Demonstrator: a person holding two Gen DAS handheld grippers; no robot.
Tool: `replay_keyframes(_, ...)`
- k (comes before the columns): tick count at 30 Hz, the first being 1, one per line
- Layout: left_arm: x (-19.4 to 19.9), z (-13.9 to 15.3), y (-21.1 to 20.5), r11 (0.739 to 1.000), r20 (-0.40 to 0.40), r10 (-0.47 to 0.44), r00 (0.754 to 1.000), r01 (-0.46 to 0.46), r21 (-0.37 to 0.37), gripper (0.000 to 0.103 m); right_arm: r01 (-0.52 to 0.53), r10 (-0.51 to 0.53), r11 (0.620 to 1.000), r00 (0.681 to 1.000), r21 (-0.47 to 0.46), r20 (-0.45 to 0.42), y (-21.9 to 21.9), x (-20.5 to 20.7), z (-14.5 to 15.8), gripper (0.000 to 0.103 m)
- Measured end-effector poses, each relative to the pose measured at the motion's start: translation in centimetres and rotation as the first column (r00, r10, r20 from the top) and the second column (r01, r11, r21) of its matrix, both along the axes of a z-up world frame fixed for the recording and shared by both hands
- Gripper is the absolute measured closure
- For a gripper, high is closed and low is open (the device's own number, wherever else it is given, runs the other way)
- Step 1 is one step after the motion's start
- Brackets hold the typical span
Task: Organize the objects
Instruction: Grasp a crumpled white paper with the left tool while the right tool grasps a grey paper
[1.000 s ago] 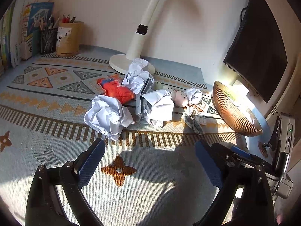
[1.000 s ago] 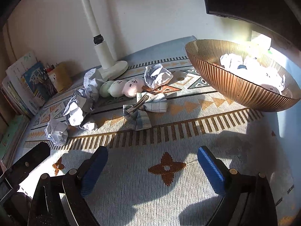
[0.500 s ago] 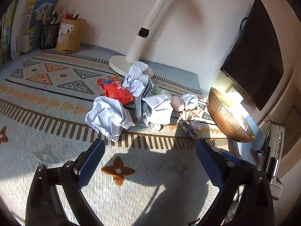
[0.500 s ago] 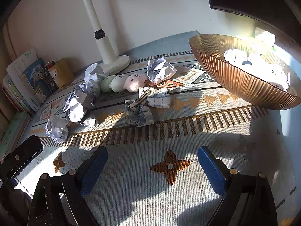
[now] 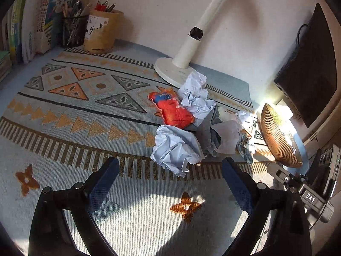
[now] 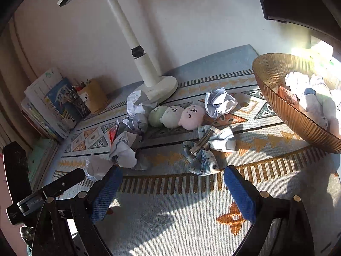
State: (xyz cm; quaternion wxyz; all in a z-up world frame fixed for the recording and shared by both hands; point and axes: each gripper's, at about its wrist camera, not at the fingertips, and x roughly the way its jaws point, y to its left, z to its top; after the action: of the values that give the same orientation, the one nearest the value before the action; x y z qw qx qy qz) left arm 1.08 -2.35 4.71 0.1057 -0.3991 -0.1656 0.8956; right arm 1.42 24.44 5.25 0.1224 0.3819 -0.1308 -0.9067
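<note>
- Two grippers hover over the patterned mat point(image 5: 64, 111), and both have their jaws spread wide with nothing between the blue pads.
- Left gripper point(image 5: 170, 183): the nearest crumpled paper ball point(image 5: 177, 147) lies on the mat just beyond the fingertips, at about 12 o'clock from them.
- At 12 o'clock behind this ball lies an orange snack packet point(image 5: 172, 111), touching a second paper ball point(image 5: 197, 98) at its 3 o'clock.
- The white lamp base point(image 5: 170, 72) stands behind them, close to the wall.
- Right gripper point(image 6: 172, 187): a checked cloth bow point(image 6: 210, 147) with a metal clip lies on the mat at about 1 o'clock from the fingertips, near but apart.
- Three round plush faces, green point(image 6: 156, 115), white point(image 6: 172, 117) and pink point(image 6: 191, 116), sit in one row touching each other, at 12 o'clock behind the bow.
- One more paper ball point(image 6: 220, 103) touches the pink plush at its 2 o'clock.
- The ribbed copper bowl point(image 6: 283, 108) stands at 2 o'clock and already holds crumpled papers and soft things.
- Pen holders point(image 5: 93, 29) and books point(image 5: 32, 21) stand in the far left corner in the left wrist view.
</note>
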Motion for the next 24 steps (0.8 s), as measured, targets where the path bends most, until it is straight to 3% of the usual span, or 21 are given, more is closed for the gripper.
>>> replay_keyframes(5,-2.6,-1.4,1.8,0.995,0.023,-0.045,0.999,0.047,-0.090,0.011,-0.088,0.088,0.996,0.996,-0.035,0.016,-3.8,-3.3,0.7,0.010)
replay_keyframes(11,-2.7,-1.0,2.7,0.992,-0.011,-0.062,0.998,0.061,-0.107,0.014,-0.154,0.154,0.988,0.985,-0.008,0.077,-7.4,-6.0,-1.3,0.036)
replay_keyframes(12,-2.8,-1.1,2.7,0.992,-0.010,-0.063,0.998,0.061,-0.107,0.016,-0.160,0.159,0.987,0.984,0.001,0.079,-7.8,-6.2,-1.6,0.046)
replay_keyframes(14,-3.1,-1.2,2.9,0.992,-0.003,-0.063,0.998,0.062,-0.106,0.024,-0.178,0.174,0.984,0.980,0.032,0.091,-8.6,-6.5,-2.1,0.063)
replay_keyframes(15,-3.5,-1.5,3.0,0.992,0.011,-0.068,0.998,0.068,-0.107,0.033,-0.191,0.187,0.981,0.978,0.034,0.096,-8.9,-6.6,-2.3,0.066)
replay_keyframes(17,-3.9,-1.9,3.3,0.990,0.040,-0.077,0.996,0.081,-0.114,0.041,-0.194,0.191,0.981,0.979,0.032,0.078,-8.7,-6.2,-2.3,0.068)
replay_keyframes(19,-3.4,-1.6,3.4,0.990,0.012,-0.085,0.996,0.086,-0.116,0.049,-0.181,0.180,0.983,0.983,0.036,0.048,-8.0,-5.4,-1.5,0.068)
replay_keyframes(24,-1.5,-0.4,3.3,0.991,-0.041,-0.101,0.994,0.097,-0.089,0.049,-0.165,0.169,0.984,0.982,0.066,-0.078,-4.6,-0.3,1.8,0.068)
